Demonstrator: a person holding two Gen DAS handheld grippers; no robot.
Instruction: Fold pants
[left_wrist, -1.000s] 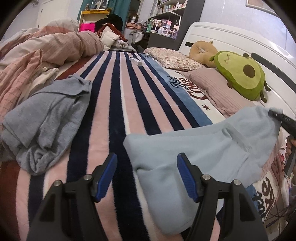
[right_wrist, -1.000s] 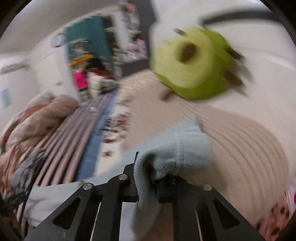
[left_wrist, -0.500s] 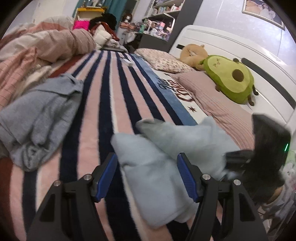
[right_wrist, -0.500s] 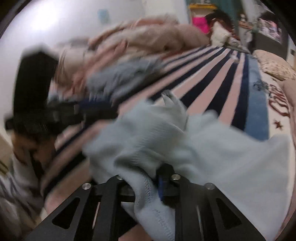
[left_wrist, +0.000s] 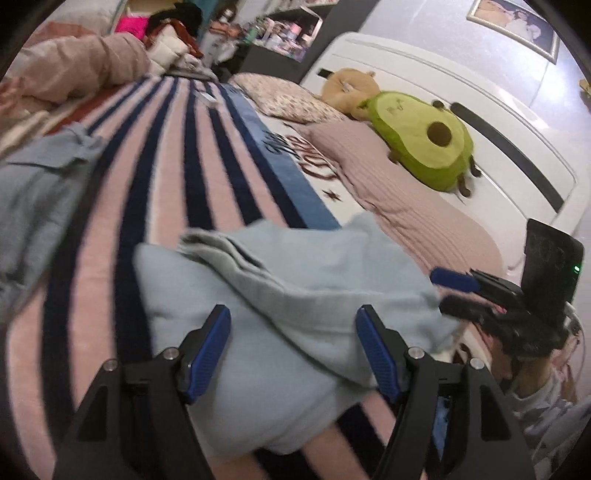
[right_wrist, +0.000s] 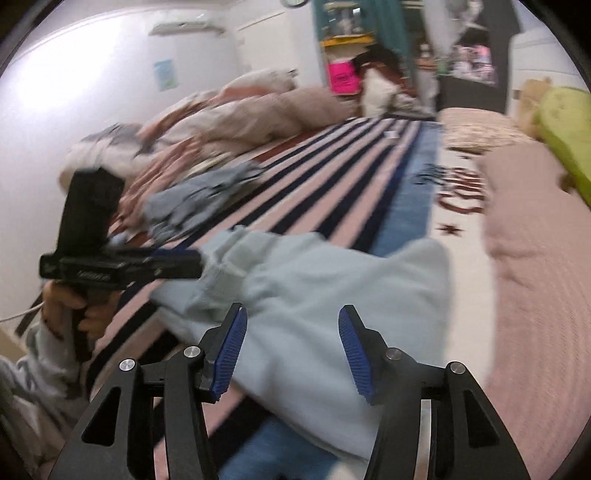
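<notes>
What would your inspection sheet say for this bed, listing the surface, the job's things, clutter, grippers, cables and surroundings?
Surface: striped blanket spread over the bed.
Job's things: light blue pants lying folded over, untidily, on the blanket.
Clutter: grey garment, avocado plush, brown plush, heaped bedding.
Grippers: left gripper open above the pants; right gripper open, its jaws have just been opening, and the pants are not pinched.
Cables: nothing seen clearly.
Surroundings: white headboard, shelves, framed picture.

Soft matt fleece pants (left_wrist: 295, 295) lie on a plush striped blanket (left_wrist: 166, 184).
</notes>
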